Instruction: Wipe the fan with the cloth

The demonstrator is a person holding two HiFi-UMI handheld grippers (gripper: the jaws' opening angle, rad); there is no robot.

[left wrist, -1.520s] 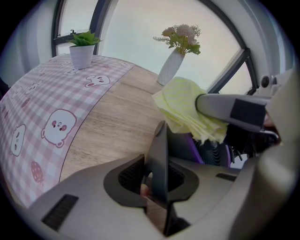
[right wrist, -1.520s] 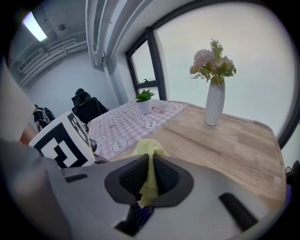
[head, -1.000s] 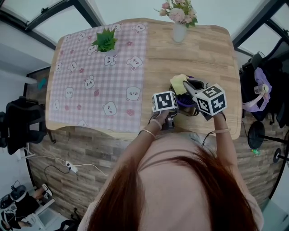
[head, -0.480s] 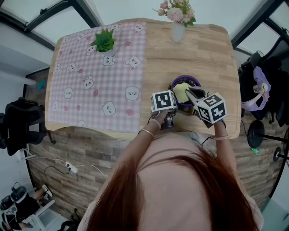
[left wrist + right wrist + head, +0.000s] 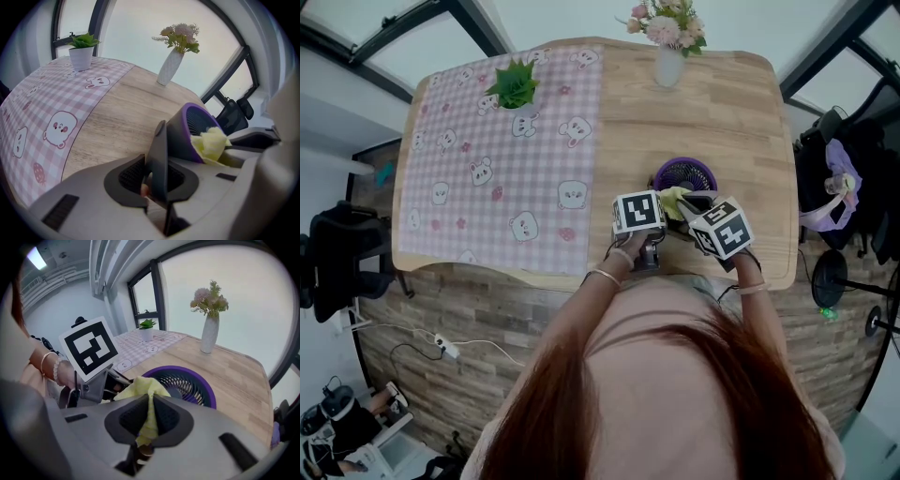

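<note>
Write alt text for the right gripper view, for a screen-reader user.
The right hand-held gripper is shut on a yellow cloth, holding it at the near rim of a purple fan on a wooden table. The left hand-held gripper is at the fan's left, and a vase of flowers stands behind.

I've got a wooden table (image 5: pixel 722 103) below me, with a pink checked mat (image 5: pixel 487 159) with little animal prints over its left part. A potted plant (image 5: pixel 517 86) stands at the mat's far edge, and a white vase of flowers (image 5: pixel 668 42) stands on bare wood. There's a black chair (image 5: pixel 342 258) off left, and what looks like a power strip (image 5: pixel 445 347) on the floor.
</note>
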